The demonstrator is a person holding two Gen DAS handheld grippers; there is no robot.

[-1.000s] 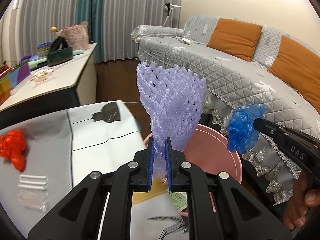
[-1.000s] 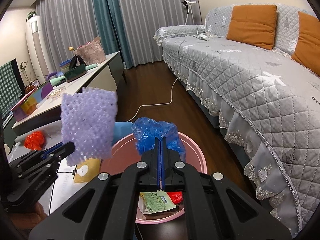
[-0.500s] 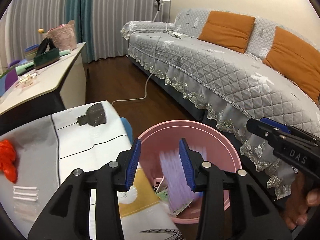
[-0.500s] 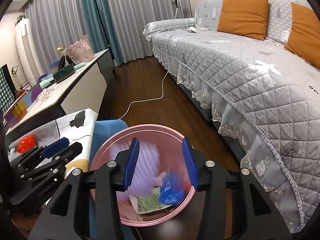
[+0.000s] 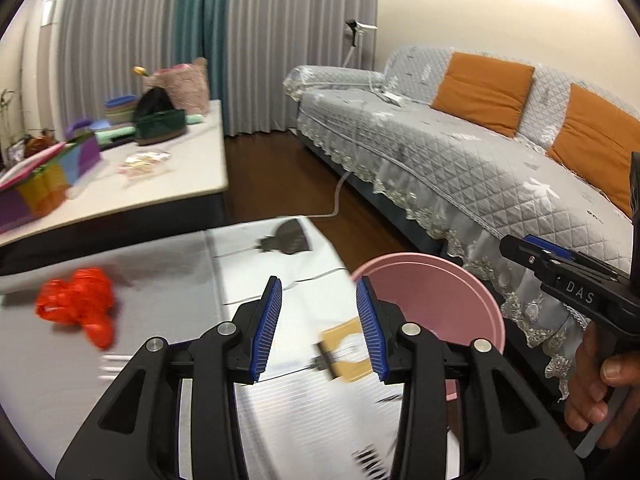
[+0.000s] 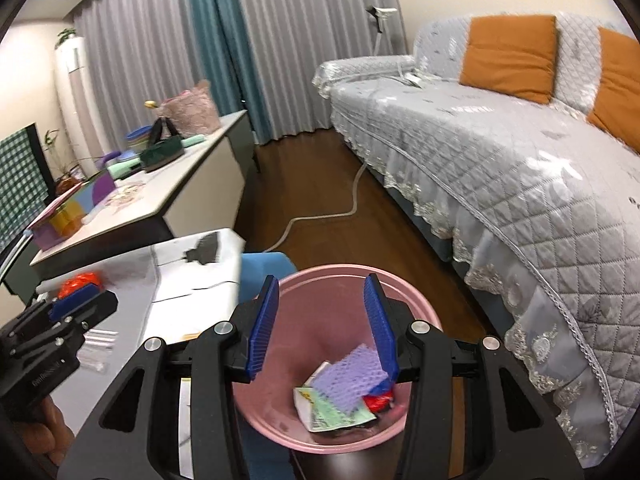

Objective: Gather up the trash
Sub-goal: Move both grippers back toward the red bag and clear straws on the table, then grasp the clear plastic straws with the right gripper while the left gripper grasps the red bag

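Observation:
My left gripper (image 5: pixel 319 294) is open and empty over the white tablecloth (image 5: pixel 280 280), just left of the pink bin (image 5: pixel 440 280). A crumpled red plastic bag (image 5: pixel 76 304) and a few white straws (image 5: pixel 116 364) lie on the table to its left. My right gripper (image 6: pixel 323 286) hangs open and empty above the pink bin (image 6: pixel 332 270). Inside the bin lie a purple foam net (image 6: pixel 352 376), a green paper wrapper (image 6: pixel 332 412) and a red scrap (image 6: pixel 378 400). The red plastic bag (image 6: pixel 78 282) also shows beside the left gripper (image 6: pixel 80 300).
A grey quilted sofa (image 5: pixel 480 168) with orange cushions stands to the right. A low cabinet (image 5: pixel 160 184) with boxes and bags stands behind the table. A white cable (image 6: pixel 320 216) runs across the wooden floor. A blue seat (image 6: pixel 266 266) is tucked between table and bin.
Both grippers opened. The purple foam net and the blue plastic fell into the pink bin. The left gripper has swung left, off the bin and over the table.

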